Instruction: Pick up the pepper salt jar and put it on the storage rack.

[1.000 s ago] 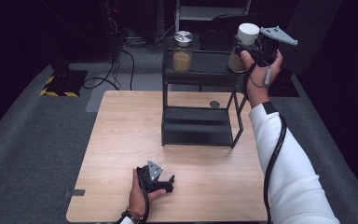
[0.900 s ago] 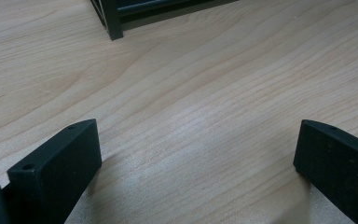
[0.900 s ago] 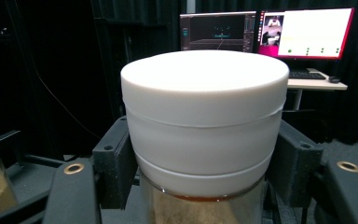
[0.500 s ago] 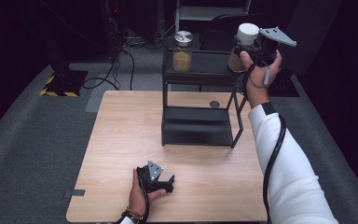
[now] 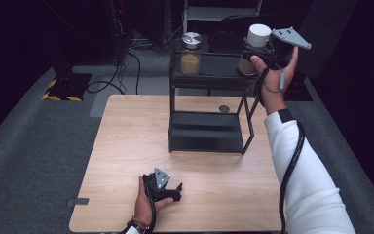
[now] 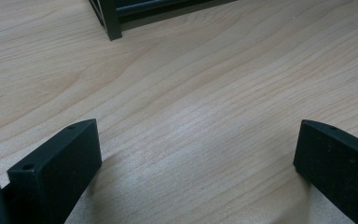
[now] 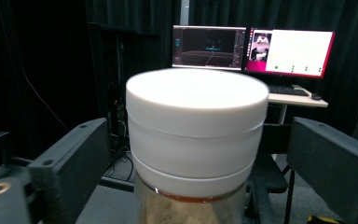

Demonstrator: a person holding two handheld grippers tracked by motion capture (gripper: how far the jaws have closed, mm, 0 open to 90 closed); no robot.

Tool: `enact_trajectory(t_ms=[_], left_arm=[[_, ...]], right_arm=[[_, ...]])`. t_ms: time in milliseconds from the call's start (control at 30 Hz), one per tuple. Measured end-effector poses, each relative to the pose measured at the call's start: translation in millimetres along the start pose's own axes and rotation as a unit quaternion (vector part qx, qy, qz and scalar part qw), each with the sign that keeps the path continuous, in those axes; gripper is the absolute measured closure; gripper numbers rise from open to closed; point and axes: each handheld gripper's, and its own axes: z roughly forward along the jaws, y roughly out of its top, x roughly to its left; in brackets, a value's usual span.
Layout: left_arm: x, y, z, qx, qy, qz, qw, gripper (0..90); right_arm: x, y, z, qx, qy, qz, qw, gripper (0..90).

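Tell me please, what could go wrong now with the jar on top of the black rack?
The right gripper has just been opening; its jaws stand apart from the white-lidded jar between them, so pulling back crookedly might clip it. The jar stands near the edge of the rack, where a knock could probably send it off.

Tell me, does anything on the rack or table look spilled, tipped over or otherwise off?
Nothing stands out. Both jars, the white-lidded jar and the silver-lidded jar, stand upright on the black rack, lids on, no spill. The right gripper has just been opening; the white-lidded jar sits between its jaws with gaps either side.
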Motion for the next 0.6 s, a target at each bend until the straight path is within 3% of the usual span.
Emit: enact_trajectory(t_ms=[167, 267, 600], left_arm=[[0.0, 0.0, 0.0, 0.000, 0.000, 0.000, 1.0000, 0.5], [0.0, 0.0, 0.0, 0.000, 0.000, 0.000, 1.0000, 0.5], [0.0, 0.0, 0.1, 0.000, 0.000, 0.000, 1.0000, 0.5]], right_arm=[[0.3, 0.5, -8.8, -0.008, -0.005, 0.000, 1.0000, 0.0], [-3.7, 0.7, -15.0, -0.008, 0.011, -0.001, 0.9999, 0.0], [-6.9, -6.5, -37.6, -0.015, 0.023, 0.004, 0.9996, 0.0]])
